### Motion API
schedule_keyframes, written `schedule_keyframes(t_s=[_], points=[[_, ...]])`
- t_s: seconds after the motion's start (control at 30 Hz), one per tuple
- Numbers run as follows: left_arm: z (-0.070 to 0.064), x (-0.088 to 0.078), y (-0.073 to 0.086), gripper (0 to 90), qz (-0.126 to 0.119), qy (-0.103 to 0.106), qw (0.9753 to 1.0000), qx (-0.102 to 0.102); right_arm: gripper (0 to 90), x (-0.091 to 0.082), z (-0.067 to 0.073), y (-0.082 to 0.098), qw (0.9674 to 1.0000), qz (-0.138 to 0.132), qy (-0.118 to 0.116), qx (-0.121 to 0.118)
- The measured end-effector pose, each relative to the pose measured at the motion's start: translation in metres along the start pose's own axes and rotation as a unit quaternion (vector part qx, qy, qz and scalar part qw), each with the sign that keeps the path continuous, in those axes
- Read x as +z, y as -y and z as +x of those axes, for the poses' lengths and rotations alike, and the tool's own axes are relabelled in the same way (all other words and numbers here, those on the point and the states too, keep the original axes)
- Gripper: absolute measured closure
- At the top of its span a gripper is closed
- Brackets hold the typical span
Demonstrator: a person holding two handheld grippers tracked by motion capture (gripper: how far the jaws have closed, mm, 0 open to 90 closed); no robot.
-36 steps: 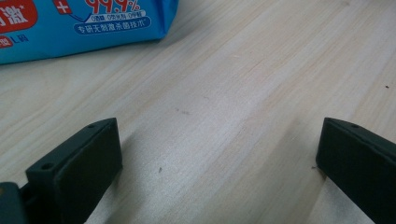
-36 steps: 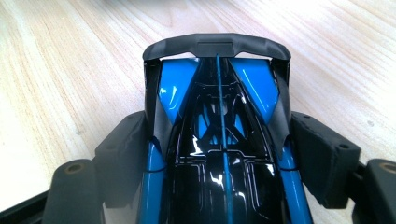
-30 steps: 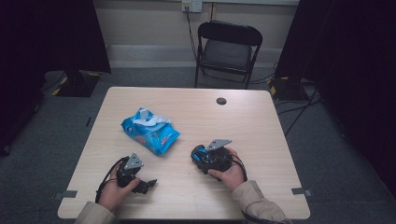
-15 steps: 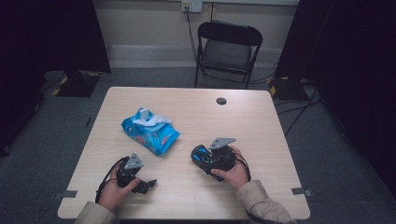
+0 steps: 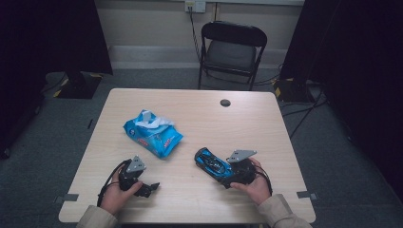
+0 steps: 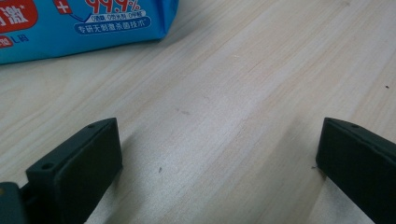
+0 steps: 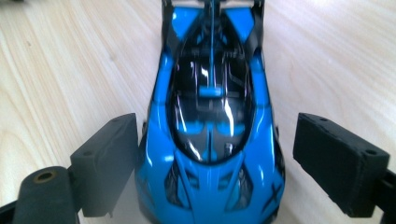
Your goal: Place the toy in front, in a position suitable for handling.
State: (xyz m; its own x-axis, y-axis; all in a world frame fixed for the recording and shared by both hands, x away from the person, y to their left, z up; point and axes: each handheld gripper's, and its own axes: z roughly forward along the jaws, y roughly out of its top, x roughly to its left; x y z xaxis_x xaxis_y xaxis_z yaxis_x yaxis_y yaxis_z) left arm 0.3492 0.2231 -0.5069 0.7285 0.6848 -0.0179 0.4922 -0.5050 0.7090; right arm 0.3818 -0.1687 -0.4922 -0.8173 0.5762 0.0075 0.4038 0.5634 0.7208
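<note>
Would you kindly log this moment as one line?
right tongs: just opened, straddling blue toy car | left tongs: open, empty | blue wipes pack: untouched on table

A blue toy car (image 7: 212,116) sits between the just-opened jaws; one pad (image 7: 109,163) touches it.

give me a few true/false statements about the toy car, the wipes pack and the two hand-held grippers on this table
1. The blue toy car lies between the jaws of the right hand-held gripper. True.
2. Those jaws are clamped tight on the car. False: they have just been opening, and a gap shows beside the right jaw.
3. The left hand-held gripper holds the blue wipes pack. False: its jaws stand open over bare table, with the pack apart from them.
4. A white wipe sticks out of the pack's top. True.
5. The folding chair stands on the table. False: it stands on the floor beyond the far edge.
</note>
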Motion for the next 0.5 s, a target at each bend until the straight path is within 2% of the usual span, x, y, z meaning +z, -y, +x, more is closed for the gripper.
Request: schedule_keyframes(t_s=[0.07, 0.17, 0.2, 0.3, 0.37, 0.5], points=[[0.000, 0.000, 0.000, 0.0, 0.000, 0.000, 1.0000, 0.000, 13.7, 0.001, -0.001, 0.004, 1.0000, 0.001, -0.005, 0.005], [0.000, 0.000, 0.000, 0.0, 0.000, 0.000, 1.0000, 0.000, 13.7, 0.002, 0.000, 0.007, 1.0000, 0.000, -0.005, -0.002], [0.000, 0.000, 0.000, 0.0, 0.000, 0.000, 1.0000, 0.000, 13.8, 0.002, 0.001, 0.010, 0.9999, 0.005, 0.004, -0.009], [0.000, 0.000, 0.000, 0.0, 0.000, 0.000, 1.0000, 0.000, 13.8, 0.002, 0.001, 0.012, 1.0000, 0.008, 0.001, -0.006], [0.000, 0.000, 0.000, 0.0, 0.000, 0.000, 1.0000, 0.000, 13.4, 0.002, -0.001, 0.014, 1.0000, 0.001, -0.004, 0.001], [0.000, 0.000, 0.000, 0.0, 0.001, 0.001, 1.0000, 0.000, 13.3, 0.003, 0.000, 0.016, 1.0000, -0.007, -0.003, 0.001]])
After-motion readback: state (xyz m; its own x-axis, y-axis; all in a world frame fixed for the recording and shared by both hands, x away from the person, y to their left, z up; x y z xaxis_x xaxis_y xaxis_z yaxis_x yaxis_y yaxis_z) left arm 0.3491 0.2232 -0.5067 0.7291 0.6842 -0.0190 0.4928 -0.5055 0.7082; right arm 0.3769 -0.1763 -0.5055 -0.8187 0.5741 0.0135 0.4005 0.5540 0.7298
